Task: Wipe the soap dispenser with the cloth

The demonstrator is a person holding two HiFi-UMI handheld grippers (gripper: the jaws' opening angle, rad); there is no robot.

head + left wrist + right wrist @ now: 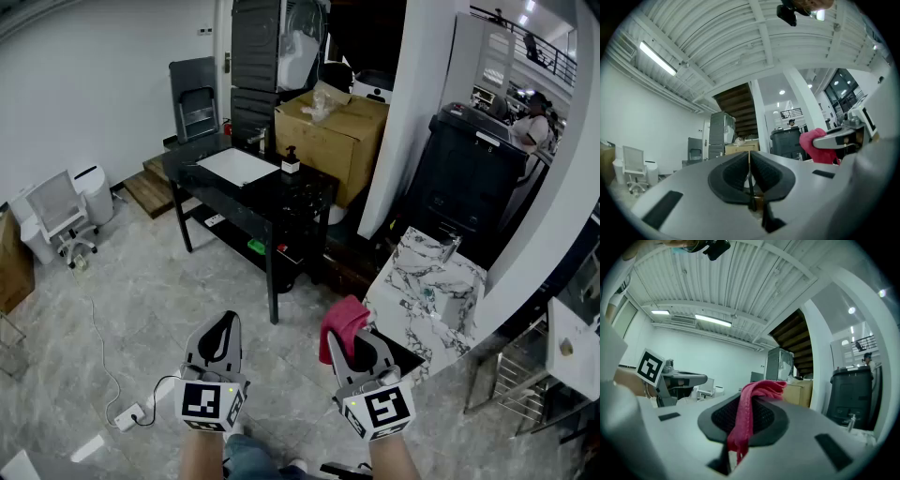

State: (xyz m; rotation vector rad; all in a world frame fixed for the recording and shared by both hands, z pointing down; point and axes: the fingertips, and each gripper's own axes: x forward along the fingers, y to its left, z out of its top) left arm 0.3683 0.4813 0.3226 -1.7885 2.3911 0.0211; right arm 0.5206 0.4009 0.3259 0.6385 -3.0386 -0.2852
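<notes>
Cloth clamped in right gripper's fingers; left gripper's fingers closed, empty. Far dispenser is best steadied while wiped.

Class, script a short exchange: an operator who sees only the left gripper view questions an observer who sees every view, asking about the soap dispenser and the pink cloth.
Operator: I can't find the soap dispenser. Where is it?
Observer: The soap dispenser stands on the black table, well away across the floor.
Operator: Is the pink cloth actually gripped?
Observer: Yes, the right gripper is shut on the cloth, which drapes over its jaws.
</notes>
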